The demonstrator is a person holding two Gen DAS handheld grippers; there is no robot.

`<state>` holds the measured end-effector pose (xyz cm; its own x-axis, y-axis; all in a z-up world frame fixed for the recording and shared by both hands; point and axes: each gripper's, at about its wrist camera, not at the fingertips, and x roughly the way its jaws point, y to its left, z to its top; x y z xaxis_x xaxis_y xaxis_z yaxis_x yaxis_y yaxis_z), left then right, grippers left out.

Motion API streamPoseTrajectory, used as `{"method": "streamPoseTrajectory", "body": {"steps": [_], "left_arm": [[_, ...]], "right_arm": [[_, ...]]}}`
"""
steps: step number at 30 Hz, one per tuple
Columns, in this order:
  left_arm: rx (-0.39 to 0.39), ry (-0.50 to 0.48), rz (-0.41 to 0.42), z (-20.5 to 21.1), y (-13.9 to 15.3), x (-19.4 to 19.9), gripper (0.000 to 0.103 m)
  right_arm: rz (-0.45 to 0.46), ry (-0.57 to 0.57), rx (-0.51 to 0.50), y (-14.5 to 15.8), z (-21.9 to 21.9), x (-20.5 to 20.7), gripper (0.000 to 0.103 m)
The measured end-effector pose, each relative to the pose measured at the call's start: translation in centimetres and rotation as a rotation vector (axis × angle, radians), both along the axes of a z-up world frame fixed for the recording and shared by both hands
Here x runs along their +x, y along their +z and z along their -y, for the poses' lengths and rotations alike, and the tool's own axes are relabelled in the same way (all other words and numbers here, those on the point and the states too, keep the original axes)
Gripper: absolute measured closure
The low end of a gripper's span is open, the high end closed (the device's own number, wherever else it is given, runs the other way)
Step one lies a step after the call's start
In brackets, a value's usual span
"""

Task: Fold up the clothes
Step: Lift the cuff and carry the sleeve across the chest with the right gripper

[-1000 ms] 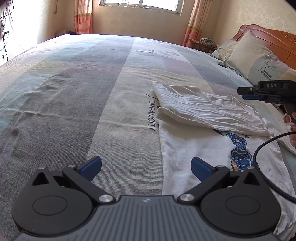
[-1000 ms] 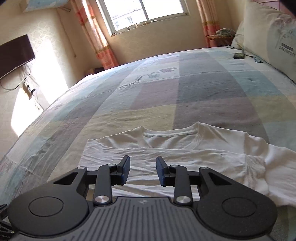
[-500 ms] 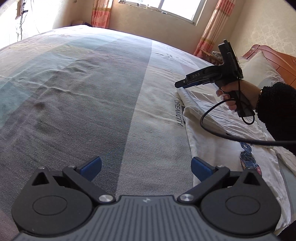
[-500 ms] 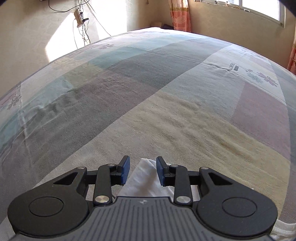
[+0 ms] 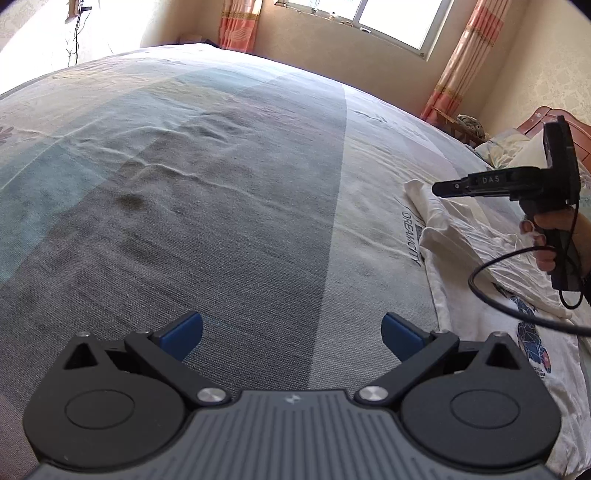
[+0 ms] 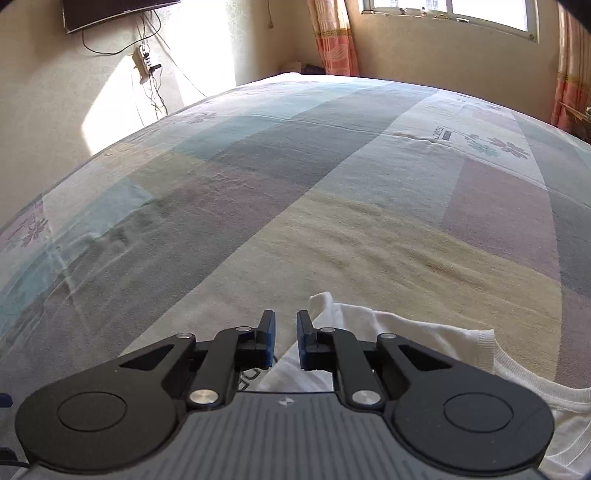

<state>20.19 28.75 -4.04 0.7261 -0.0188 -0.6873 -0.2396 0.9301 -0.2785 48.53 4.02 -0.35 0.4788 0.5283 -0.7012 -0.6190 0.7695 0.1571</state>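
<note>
White cotton shirt (image 5: 476, 258) lies on the bed (image 5: 221, 206), partly folded, at 3 o'clock in the left wrist view. One layer is turned over on top; a blue print (image 5: 532, 336) shows on the lower layer at about 4 o'clock. Printed lettering on the bedsheet runs just beside the shirt's edge.

Left gripper (image 5: 291, 334): jaws spread wide, blue pads (image 5: 183, 332) well apart, nothing between them. It sits over bare striped sheet, near the shirt's edge but not touching it.

Right gripper (image 6: 286, 341): jaws narrowed to a slim gap, not fully closed. In the right wrist view, the shirt (image 6: 424, 343) lies below and beyond the tips from 5 to 3 o'clock, with the ribbed collar (image 6: 491, 350) at 4 o'clock. No cloth is seen pinched between the pads; whether the tips touch the fabric cannot be told.

In the left wrist view the right gripper appears side-on at 2 o'clock, above the folded layer, held by a hand (image 5: 550, 236) on its grip. A black cable (image 5: 509, 310) loops down from it across the shirt.

Background: a window (image 5: 391, 18) at 12 o'clock, orange curtains (image 5: 461, 62) at either side, a wooden headboard (image 5: 535, 122) and pillows at 2 o'clock.
</note>
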Motion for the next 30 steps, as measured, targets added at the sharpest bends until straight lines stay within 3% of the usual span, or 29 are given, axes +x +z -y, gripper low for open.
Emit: {"method": "streamPoseTrajectory", "body": {"steps": [4,6,14,18,21,23,25,27,30], "left_arm": [[0.008,0.027,-0.001,-0.8,0.0,0.0,0.001],[0.015,0.033,-0.002,-1.0,0.0,0.0,0.001],[0.013,0.021,-0.007,-0.8,-0.3,0.0,0.001],[0.019,0.015,-0.004,-0.6,-0.2,0.0,0.001],[0.013,0.018,-0.003,-0.8,-0.1,-0.4,0.001],[0.014,0.025,-0.006,-1.0,0.0,-0.4,0.001],[0.022,0.030,-0.003,-1.2,0.2,-0.4,0.001],[0.026,0.030,-0.001,-1.3,0.3,-0.4,0.001],[0.025,0.018,0.003,-1.2,0.4,-0.2,0.001]], "right_arm": [[0.011,0.093,-0.076,-0.9,-1.0,-4.9,0.081],[0.095,0.119,-0.161,-1.4,-1.8,-7.0,0.073],[0.430,0.212,-0.632,-4.6,-5.3,-11.4,0.067],[0.540,0.202,-0.731,-6.1,-7.1,-11.3,0.066],[0.580,0.250,-0.620,-5.2,-7.9,-12.5,0.066],[0.543,0.323,-0.526,-4.4,-8.0,-13.4,0.061],[0.501,0.339,-0.524,-4.3,-8.3,-13.8,0.060],[0.458,0.302,-0.481,-3.4,-7.6,-13.6,0.060],[0.337,0.127,-0.337,-1.4,-4.8,-11.3,0.060]]}}
